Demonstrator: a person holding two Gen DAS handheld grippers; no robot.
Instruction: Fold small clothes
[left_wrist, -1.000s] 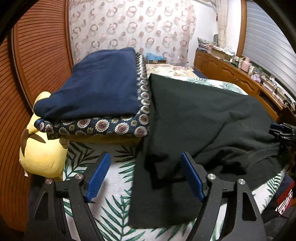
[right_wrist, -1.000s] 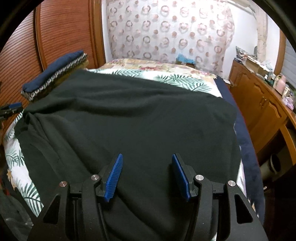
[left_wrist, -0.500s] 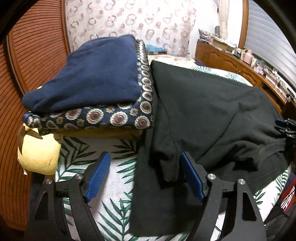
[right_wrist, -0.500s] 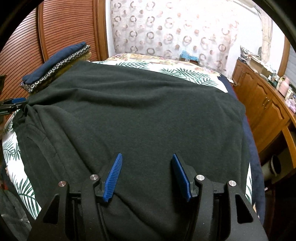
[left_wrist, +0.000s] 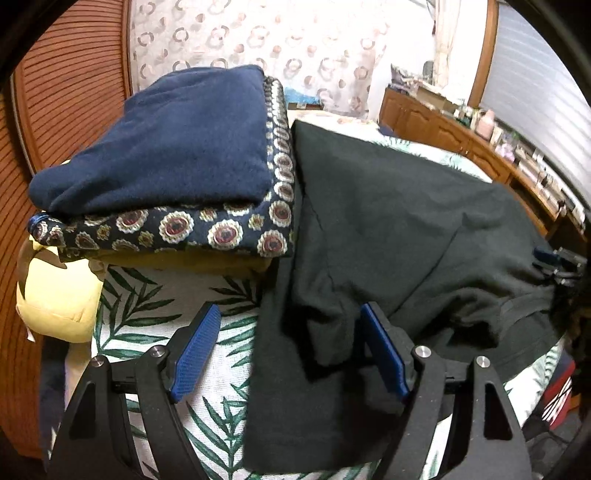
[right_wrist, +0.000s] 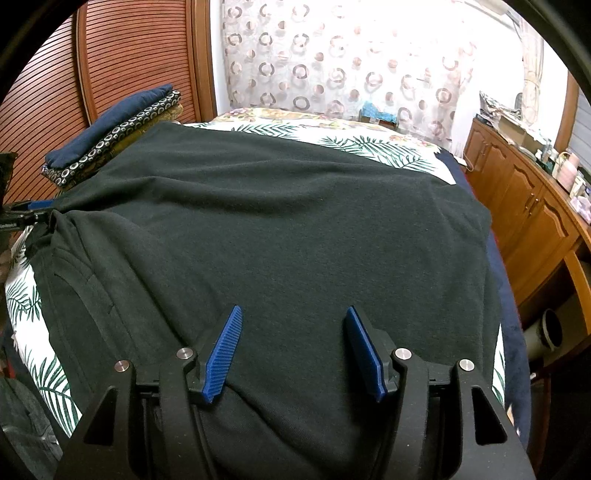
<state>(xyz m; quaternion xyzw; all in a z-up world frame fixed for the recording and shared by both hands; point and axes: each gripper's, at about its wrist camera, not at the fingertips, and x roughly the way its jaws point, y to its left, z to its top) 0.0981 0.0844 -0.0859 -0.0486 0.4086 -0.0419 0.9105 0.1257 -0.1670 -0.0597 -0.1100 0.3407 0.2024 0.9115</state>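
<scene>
A dark green garment (right_wrist: 295, 229) lies spread across the palm-print bed; it also shows in the left wrist view (left_wrist: 399, 229), with a rumpled sleeve (left_wrist: 325, 325) at its near left edge. My left gripper (left_wrist: 291, 339) is open, low over that sleeve and edge, holding nothing. My right gripper (right_wrist: 293, 341) is open over the garment's near hem, with cloth between and under the jaws. Each gripper shows at the other view's edge: the right one (left_wrist: 557, 262) and the left one (right_wrist: 26, 216).
A stack of folded clothes (left_wrist: 173, 158), navy on top of a patterned piece, sits at the bed's left, also in the right wrist view (right_wrist: 114, 136). A yellow plush (left_wrist: 55, 288) lies beside it. Slatted wooden doors (right_wrist: 122, 62) stand left; a wooden cabinet (right_wrist: 528, 218) stands right.
Both grippers have moved forward and lower over the bed; the folded stack and garment loom larger. Both stay open. The garment has not shifted.
</scene>
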